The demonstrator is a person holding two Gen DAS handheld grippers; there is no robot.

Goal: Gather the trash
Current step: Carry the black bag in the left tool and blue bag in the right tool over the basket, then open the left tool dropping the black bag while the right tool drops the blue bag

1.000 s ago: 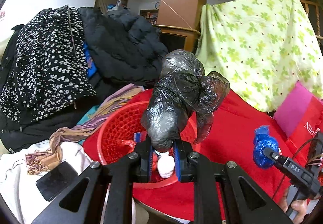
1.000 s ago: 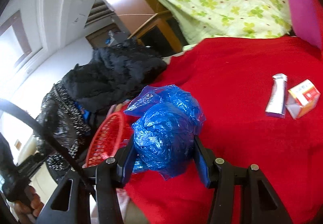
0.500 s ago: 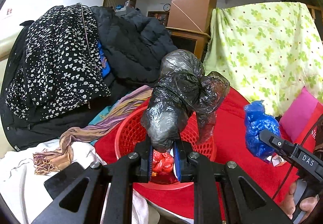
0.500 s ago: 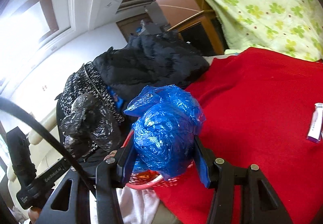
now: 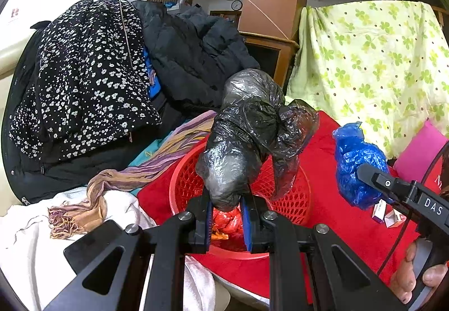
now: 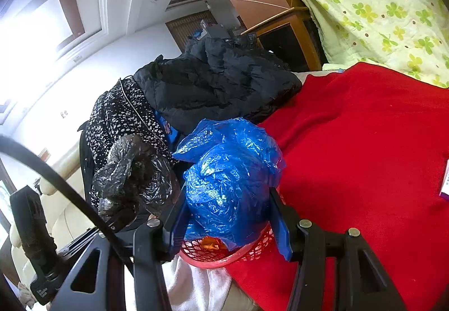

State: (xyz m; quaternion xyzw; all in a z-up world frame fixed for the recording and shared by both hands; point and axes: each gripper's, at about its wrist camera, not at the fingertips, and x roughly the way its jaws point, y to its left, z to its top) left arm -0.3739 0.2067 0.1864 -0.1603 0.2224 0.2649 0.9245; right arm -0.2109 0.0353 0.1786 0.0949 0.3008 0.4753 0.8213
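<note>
The left gripper (image 5: 226, 208) has its jaws pinched tight on the lower end of a crumpled black plastic bag (image 5: 252, 131), which stands up from the fingers directly above a red basket (image 5: 291, 198). The basket sits on a red blanket (image 5: 336, 215) and already holds some red and orange wrappers (image 5: 227, 222) at its bottom. The right gripper (image 6: 228, 222) clamps a bunched blue plastic bag (image 6: 230, 179) between its two fingers, jaws partly apart around the bundle, and holds it over the near rim of the same basket (image 6: 224, 255). From the left wrist view the blue bag (image 5: 356, 162) hangs to the right of the basket, above the blanket. Behind the basket lies a heap of clothes: a black flowered garment (image 5: 84, 72), a black padded jacket (image 5: 196, 52) and a striped scarf (image 5: 134, 170). A green-patterned sheet (image 5: 370, 58) hangs at the back.
</note>
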